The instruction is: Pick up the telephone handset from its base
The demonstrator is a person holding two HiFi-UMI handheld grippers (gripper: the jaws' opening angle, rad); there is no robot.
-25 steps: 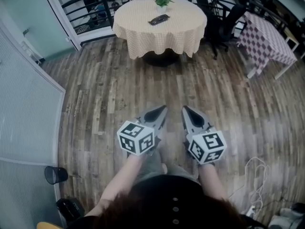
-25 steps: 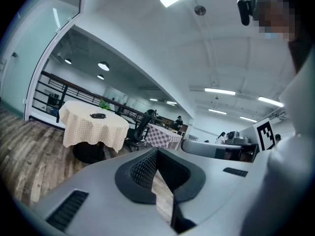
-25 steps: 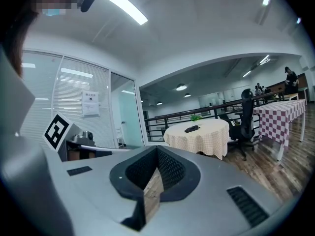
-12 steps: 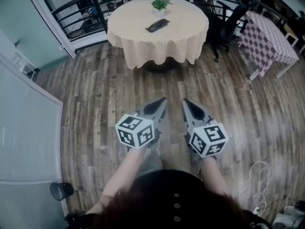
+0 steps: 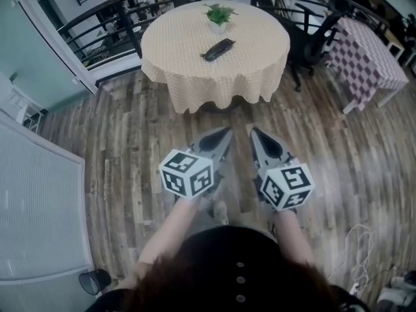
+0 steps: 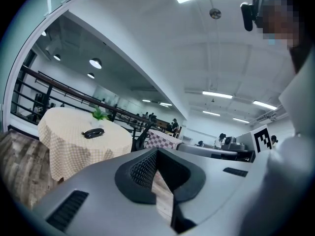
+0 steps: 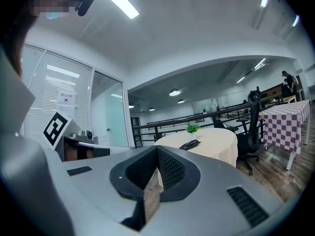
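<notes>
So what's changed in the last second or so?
The person has walked toward the round table; it looks nearer in the head view. Nothing was taken or let go. The left gripper and right gripper stay shut and empty; the telephone still lies by the plant.

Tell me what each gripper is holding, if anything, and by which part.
Nothing is held. The left gripper and right gripper are shut and empty; the telephone lies untouched on the round table.

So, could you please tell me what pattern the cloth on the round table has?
A fine cream-and-tan check; the cloth shows best in the head view.
</notes>
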